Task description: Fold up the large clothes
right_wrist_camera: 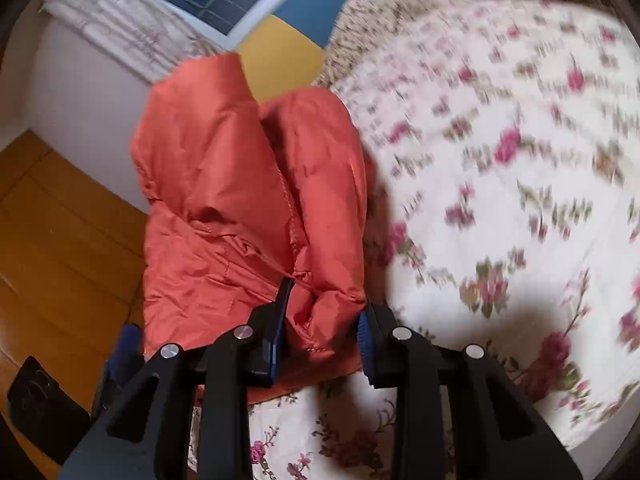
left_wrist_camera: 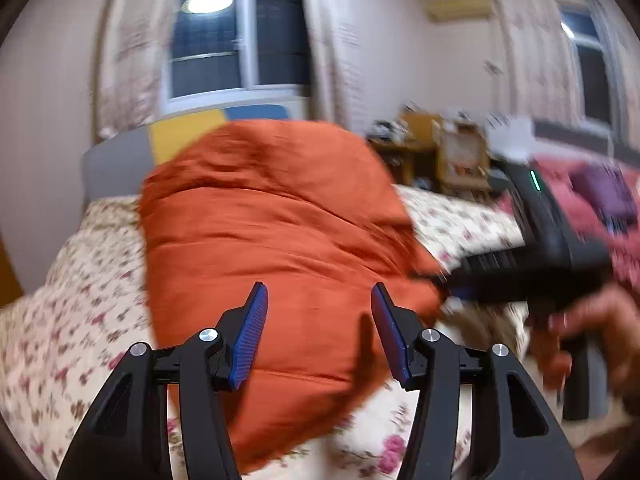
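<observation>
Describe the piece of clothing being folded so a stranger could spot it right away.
Start at the bed with the cream sheet printed with pink flowers. Lying across it is the jacket, a puffy quilted one; the right claw is shut on one end of it. It is the only plain orange thing there, unlike the flowered sheet and the purple cloth further away.

Sheeny quilted orange jacket (right_wrist_camera: 224,184) on matt floral cotton bedspread (right_wrist_camera: 500,160).

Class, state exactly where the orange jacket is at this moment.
The orange jacket is lifted over the floral bedspread, filling the centre of the left wrist view. In the right wrist view the right gripper is clamped on its edge.
</observation>
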The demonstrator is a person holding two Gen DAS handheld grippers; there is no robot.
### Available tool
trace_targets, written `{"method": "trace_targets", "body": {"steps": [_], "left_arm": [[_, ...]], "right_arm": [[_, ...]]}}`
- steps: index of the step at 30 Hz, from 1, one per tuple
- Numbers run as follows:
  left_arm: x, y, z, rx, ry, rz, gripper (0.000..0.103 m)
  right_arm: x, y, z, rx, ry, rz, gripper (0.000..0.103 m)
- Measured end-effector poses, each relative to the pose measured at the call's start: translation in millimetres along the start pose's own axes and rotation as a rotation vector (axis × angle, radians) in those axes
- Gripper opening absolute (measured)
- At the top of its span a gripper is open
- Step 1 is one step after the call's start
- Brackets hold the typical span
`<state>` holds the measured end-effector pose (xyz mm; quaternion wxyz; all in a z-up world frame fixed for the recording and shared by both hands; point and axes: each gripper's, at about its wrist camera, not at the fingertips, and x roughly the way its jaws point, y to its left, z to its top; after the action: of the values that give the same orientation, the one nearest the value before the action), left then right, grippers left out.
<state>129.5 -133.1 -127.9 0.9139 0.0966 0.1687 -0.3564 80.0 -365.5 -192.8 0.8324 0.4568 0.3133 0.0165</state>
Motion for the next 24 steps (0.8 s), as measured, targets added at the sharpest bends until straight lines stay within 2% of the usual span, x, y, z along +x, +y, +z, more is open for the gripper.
{"method": "trace_targets", "body": {"steps": [1,3,6,8,9,12,15,16,19,22,24], "left_arm": [[0,8,2,-0.028,-0.003,0.015,0.054],[4,28,5,-0.073,0.009,0.081,0.059],[17,51,6,-0.138,0.047,0.172,0.059],[22,63,2,-0.202,0.064,0.161,0.063],[25,66,0,-0.226,0.064,0.160,0.069],[32,60,-11,-0.218,0.098,0.170,0.070],[34,59,-17,-0.211,0.113,0.172,0.070],[33,59,-16,-0.210,0.116,0.172,0.070],[30,57,-13,-0.198,0.129,0.173,0.070],[27,57,-8,-0.202,0.129,0.170,0.070],[29,59,0,-0.192,0.126,0.173,0.070]], "right_arm": [[-1,2,0,0.027,0.005,0.032,0.025],[-3,12,2,0.002,0.011,0.057,0.024],[4,18,2,-0.038,0.035,0.062,0.024],[13,13,3,-0.053,0.058,0.065,0.025],[16,12,3,-0.063,0.066,0.064,0.025],[17,10,4,-0.075,0.064,0.050,0.024],[-1,13,4,-0.072,-0.005,0.030,0.034],[-12,16,5,-0.080,-0.059,0.006,0.041],[-34,28,10,-0.121,-0.158,-0.029,0.041],[-53,56,21,-0.232,-0.244,-0.058,0.041],[-56,77,27,-0.300,-0.270,-0.057,0.041]]}}
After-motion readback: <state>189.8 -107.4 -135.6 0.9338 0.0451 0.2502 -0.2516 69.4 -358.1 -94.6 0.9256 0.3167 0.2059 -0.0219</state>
